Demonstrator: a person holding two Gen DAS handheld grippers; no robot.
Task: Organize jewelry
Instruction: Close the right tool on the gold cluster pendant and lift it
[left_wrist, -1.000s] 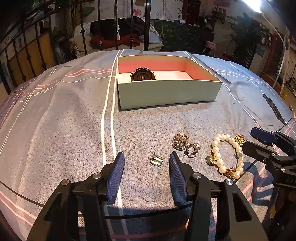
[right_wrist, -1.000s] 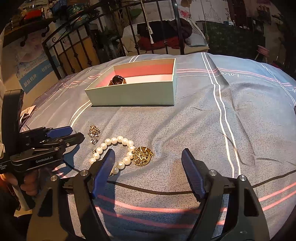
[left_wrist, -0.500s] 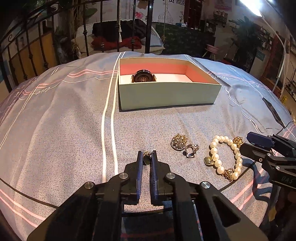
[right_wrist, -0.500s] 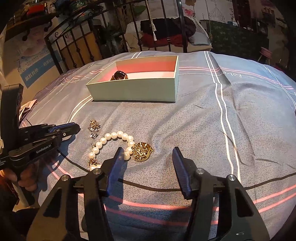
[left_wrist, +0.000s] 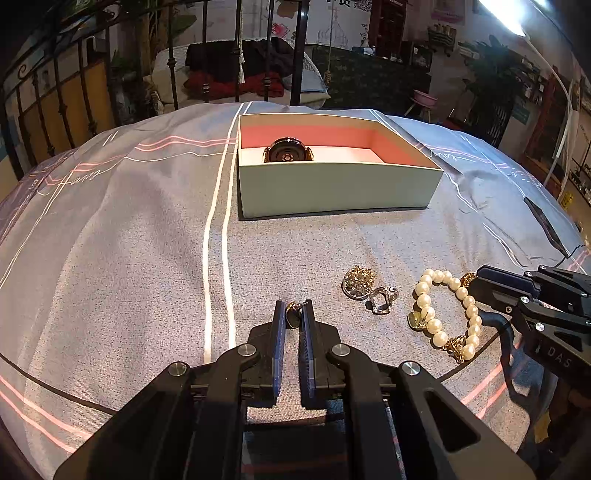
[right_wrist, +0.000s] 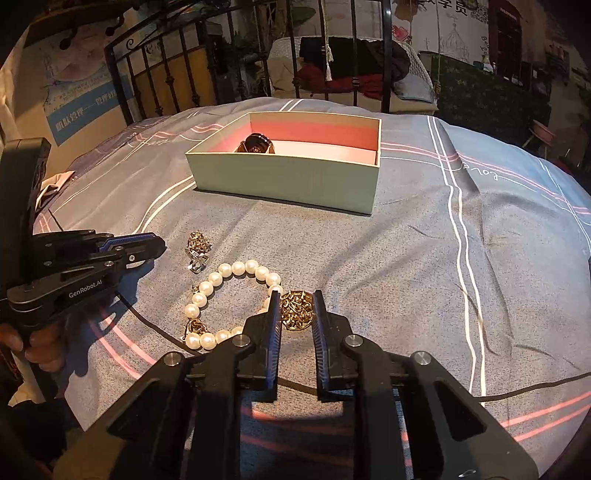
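Observation:
My left gripper (left_wrist: 294, 308) is shut on a small gold pendant (left_wrist: 293, 317) just above the bedspread. My right gripper (right_wrist: 295, 301) is shut on the gold filigree charm (right_wrist: 296, 310) of the pearl bracelet (right_wrist: 216, 277), which still lies on the bedspread. The bracelet also shows in the left wrist view (left_wrist: 434, 325). A round gold brooch (left_wrist: 357, 282) and a silver ring (left_wrist: 382, 299) lie between the two grippers. The open mint box with pink lining (left_wrist: 332, 188) holds a dark watch (left_wrist: 288, 150) at its back left.
A grey striped bedspread (left_wrist: 129, 258) covers the bed. A black iron bed frame (right_wrist: 207, 66) stands behind the box. A dark flat object (left_wrist: 543, 221) lies at the far right edge of the bed.
My left gripper closed on the small gold pendant and lifted it slightly. My right gripper moved forward to the bracelet and closed on its gold charm.

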